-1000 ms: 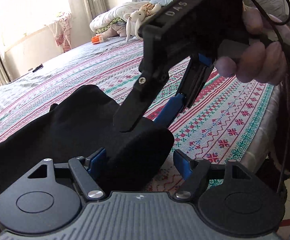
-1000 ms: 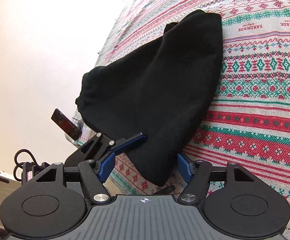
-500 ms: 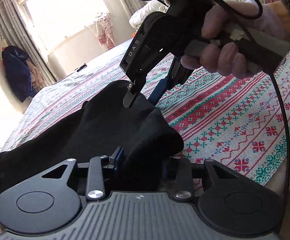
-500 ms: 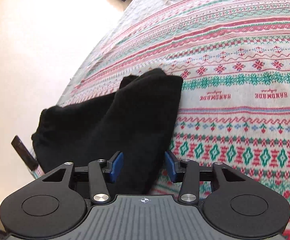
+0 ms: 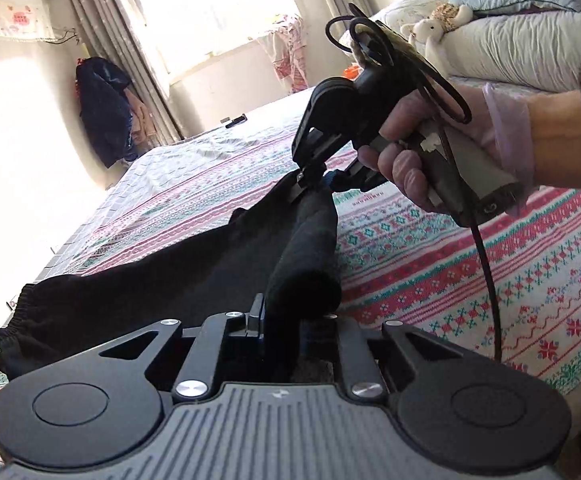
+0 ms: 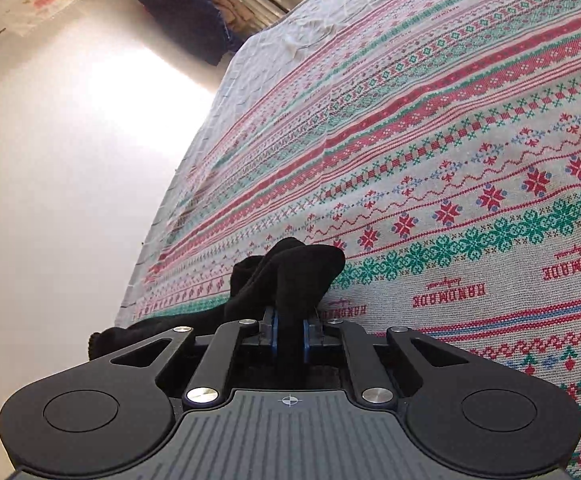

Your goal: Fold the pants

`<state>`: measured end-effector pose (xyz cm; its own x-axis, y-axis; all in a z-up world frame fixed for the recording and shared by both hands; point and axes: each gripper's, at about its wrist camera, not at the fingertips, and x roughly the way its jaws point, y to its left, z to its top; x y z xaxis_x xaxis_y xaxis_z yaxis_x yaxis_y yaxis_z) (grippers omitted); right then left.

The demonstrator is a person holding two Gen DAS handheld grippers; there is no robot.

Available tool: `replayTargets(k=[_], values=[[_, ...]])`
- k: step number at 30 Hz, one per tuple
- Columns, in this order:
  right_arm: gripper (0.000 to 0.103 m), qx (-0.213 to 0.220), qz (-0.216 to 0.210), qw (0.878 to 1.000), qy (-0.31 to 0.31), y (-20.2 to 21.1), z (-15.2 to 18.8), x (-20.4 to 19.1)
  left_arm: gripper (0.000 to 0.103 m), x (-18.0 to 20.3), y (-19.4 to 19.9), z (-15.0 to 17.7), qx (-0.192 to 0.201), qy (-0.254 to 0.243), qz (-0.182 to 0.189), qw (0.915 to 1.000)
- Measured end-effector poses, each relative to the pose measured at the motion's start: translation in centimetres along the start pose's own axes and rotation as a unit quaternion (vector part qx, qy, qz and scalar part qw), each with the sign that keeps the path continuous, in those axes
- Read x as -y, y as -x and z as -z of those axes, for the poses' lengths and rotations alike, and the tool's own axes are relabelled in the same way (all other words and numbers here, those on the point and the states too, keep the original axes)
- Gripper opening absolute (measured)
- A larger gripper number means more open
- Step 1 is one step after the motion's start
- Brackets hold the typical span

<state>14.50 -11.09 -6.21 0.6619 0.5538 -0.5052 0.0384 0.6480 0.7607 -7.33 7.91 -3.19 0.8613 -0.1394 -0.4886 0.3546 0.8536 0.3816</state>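
From the left wrist view, the soft black fabric pants (image 5: 194, 280) lie stretched along the near edge of the bed with the red, green and white patterned cover (image 5: 470, 264), the gathered elastic end hanging off at the far left. The left tongs (image 5: 290, 320) have just been closing and now pinch a thick roll of the black cloth at the near corner. Further along the same end, the right tongs (image 5: 314, 184), held in the person's hand (image 5: 410, 160), grip the other corner. I judge the fold barely begun: both corners are caught and raised, but nothing is laid over yet.

From the right wrist view, the right tongs (image 6: 289, 334) have just been closing; their blue pads clamp a bunched peak of the pants (image 6: 290, 272), with the rest trailing left along the bed cover (image 6: 450, 160).

No container shows in either view.
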Motion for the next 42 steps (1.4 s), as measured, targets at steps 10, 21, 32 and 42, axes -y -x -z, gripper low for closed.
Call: replayTargets(k=[10,21,32,42], values=[[0.009,0.041,-0.007,0.998,-0.046,10.8,-2.7,2.2,0.033,3.7,4.6,-5.7,0.014,0.070,0.074,0.9947],[0.009,0.091,0.069,0.985,-0.132,26.2,-0.1,13.5,0.033,13.8,8.3,-6.6,0.027,0.071,0.238,0.9683],[0.010,0.092,0.027,0.987,-0.129,25.7,-1.2,9.1,0.033,8.1,8.9,-5.8,0.038,0.183,0.234,0.9543],[0.010,0.064,-0.038,0.996,-0.056,15.8,-2.3,-1.4,0.033,-1.6,7.3,-4.6,0.030,0.289,0.150,0.9449]])
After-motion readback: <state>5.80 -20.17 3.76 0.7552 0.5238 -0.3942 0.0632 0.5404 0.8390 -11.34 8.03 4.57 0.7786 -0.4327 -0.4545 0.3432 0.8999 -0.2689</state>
